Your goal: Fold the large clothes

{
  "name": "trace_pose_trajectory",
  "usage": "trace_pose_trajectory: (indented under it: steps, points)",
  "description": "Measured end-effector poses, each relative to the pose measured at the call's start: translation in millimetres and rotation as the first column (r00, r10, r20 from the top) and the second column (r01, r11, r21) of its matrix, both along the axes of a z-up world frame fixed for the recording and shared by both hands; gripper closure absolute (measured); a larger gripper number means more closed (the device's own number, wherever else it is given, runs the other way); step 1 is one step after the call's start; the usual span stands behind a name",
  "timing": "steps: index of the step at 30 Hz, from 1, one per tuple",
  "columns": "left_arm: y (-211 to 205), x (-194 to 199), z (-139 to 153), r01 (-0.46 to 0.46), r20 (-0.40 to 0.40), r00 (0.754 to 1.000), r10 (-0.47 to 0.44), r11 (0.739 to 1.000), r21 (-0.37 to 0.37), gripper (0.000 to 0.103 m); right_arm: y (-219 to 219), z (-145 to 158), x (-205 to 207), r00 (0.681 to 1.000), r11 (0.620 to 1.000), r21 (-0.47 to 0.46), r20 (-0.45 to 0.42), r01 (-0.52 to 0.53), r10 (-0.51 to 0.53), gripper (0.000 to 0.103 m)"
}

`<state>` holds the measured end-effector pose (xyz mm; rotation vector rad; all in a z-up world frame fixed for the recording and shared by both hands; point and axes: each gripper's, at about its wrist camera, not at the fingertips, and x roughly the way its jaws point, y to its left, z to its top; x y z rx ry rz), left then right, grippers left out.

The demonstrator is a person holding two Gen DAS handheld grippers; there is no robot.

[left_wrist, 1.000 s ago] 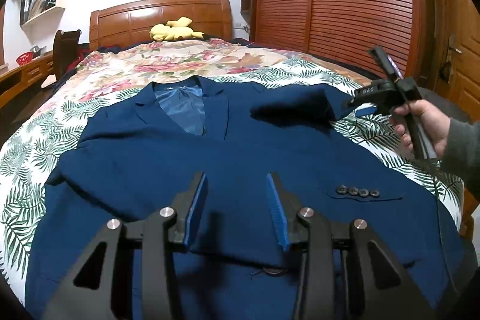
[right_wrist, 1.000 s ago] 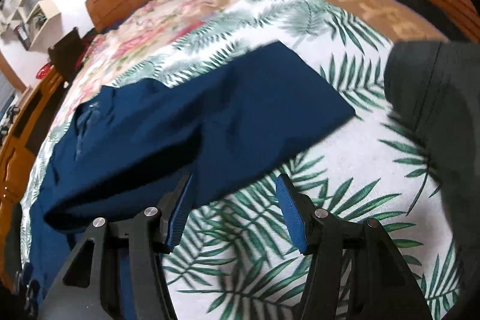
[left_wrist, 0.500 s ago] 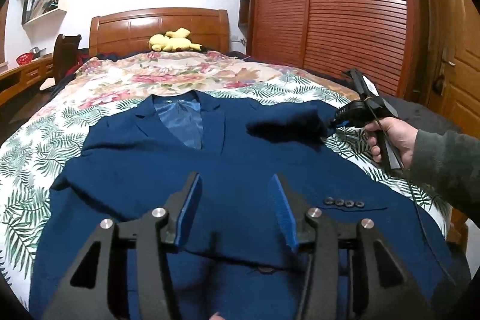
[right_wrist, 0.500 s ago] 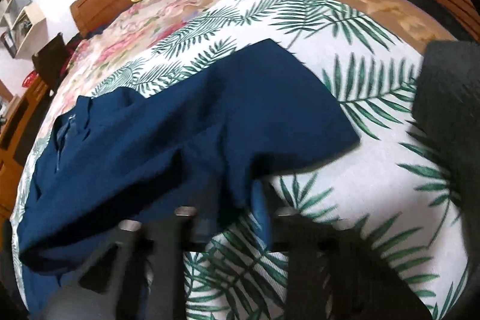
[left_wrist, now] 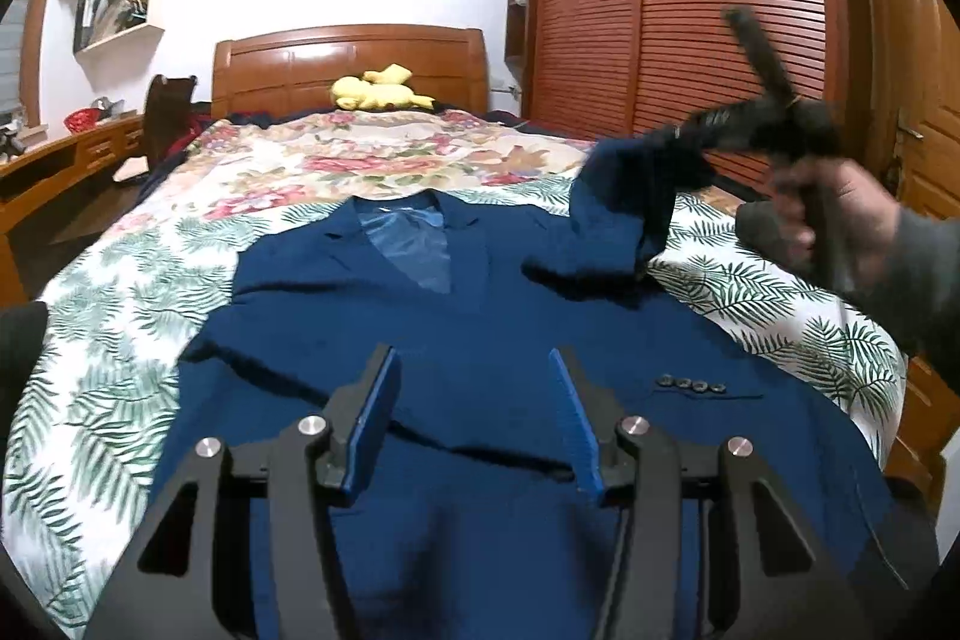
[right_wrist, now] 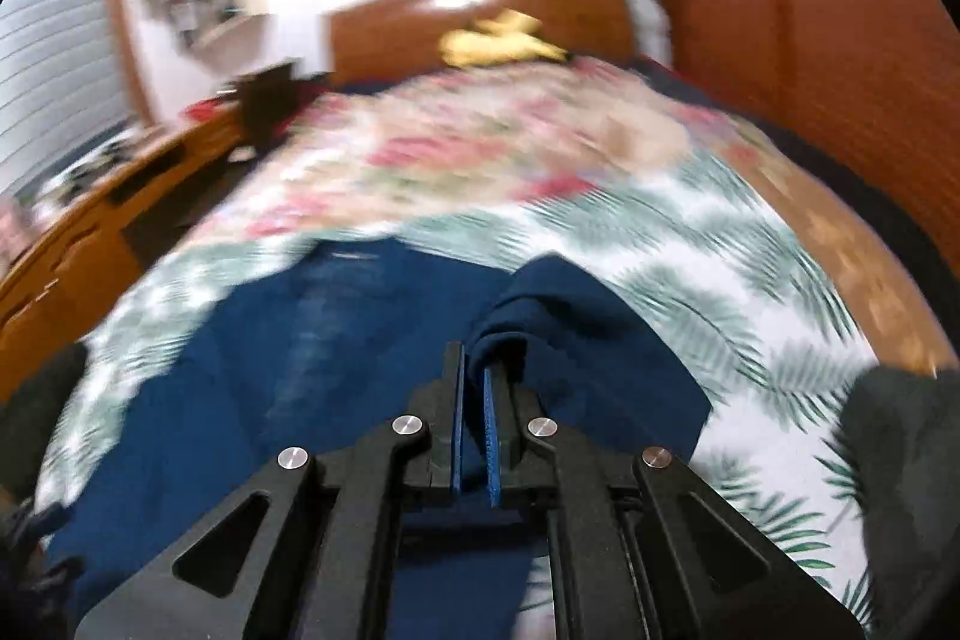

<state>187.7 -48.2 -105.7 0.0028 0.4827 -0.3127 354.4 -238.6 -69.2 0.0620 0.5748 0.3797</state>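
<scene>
— Hovering nearest the lens, the left gripper (left_wrist: 474, 418) hung over the lower front of the navy jacket (left_wrist: 480, 340), its blue pads spread wide and holding nothing. What had changed since a second earlier?

— The right gripper (right_wrist: 474, 376) had. A second before, its jaws stood apart over the sleeve lying flat on the bedspread (left_wrist: 120, 340); now they were pressed together on a bunch of the sleeve (left_wrist: 624, 202), and the cloth was raised clear of the bed, draping down from the claw.

— And for the fold?

— Judged from that, the sleeve fold had begun: the sleeve seemed ready to be carried across the jacket's chest, while the body lay spread, collar toward the headboard (left_wrist: 348, 64).

— What could not be made out?

— The right wrist view was smeared by motion, so how deep the pinch sat was unclear. The jacket's hem was cut off behind the left gripper, and its left sleeve end was not visible. Beyond, the yellow plush toy (left_wrist: 378, 91) stayed by the headboard.
</scene>
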Motion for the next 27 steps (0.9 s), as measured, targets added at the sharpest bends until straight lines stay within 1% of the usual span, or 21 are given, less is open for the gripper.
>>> trace_pose_trajectory:
  steps: [1,2,4,5,6,7,8,10,12,15,19,27]
  points:
    - [4,-5,3,-0.01,0.008,1.0,0.01,1.0,0.005,0.053,13,6,-10,0.998,0.998,0.012,0.004,-0.065,0.065,0.1]
    - [6,-8,5,-0.018,0.013,1.0,0.018,1.0,0.008,0.053,32,14,-27,0.988,0.988,0.017,0.015,-0.154,0.154,0.1]
    - [14,-17,10,-0.035,0.026,0.999,0.035,0.999,0.014,0.053,59,21,-53,0.975,0.975,-0.02,0.04,-0.22,0.221,0.099]
    - [17,-20,11,-0.041,0.031,0.999,0.04,0.999,0.014,0.053,69,21,-63,0.969,0.969,-0.029,0.024,-0.245,0.246,0.095]
    - [22,-24,14,-0.049,0.036,0.998,0.049,0.999,0.014,0.053,75,19,-69,0.967,0.966,-0.032,0.005,-0.255,0.255,0.084]
    - [25,-28,16,-0.058,0.04,0.998,0.057,0.998,0.011,0.053,79,17,-73,0.968,0.967,-0.04,-0.011,-0.253,0.253,0.076]
    - [28,-30,17,-0.063,0.043,0.997,0.063,0.998,0.009,0.053,83,14,-79,0.968,0.967,-0.052,-0.022,-0.25,0.25,0.064]
    - [33,-34,20,-0.075,0.049,0.996,0.075,0.997,0.005,0.053,86,9,-90,0.966,0.963,-0.073,-0.024,-0.259,0.258,0.063]
    - [37,-37,21,-0.082,0.054,0.995,0.082,0.997,0.003,0.053,81,3,-96,0.971,0.966,-0.1,-0.033,-0.239,0.237,0.063]
    - [38,-42,23,-0.086,0.055,0.995,0.085,0.996,0.006,0.053,73,-9,-101,0.977,0.971,-0.116,-0.062,-0.21,0.204,0.063]
    - [32,-44,22,-0.074,0.049,0.996,0.073,0.997,0.02,0.053,59,-28,-110,0.983,0.973,-0.154,-0.086,-0.175,0.163,0.063]
    - [11,-39,12,-0.031,0.023,0.999,0.03,0.998,0.046,0.053,37,-83,-117,0.981,0.973,-0.183,-0.164,-0.138,0.109,0.063]
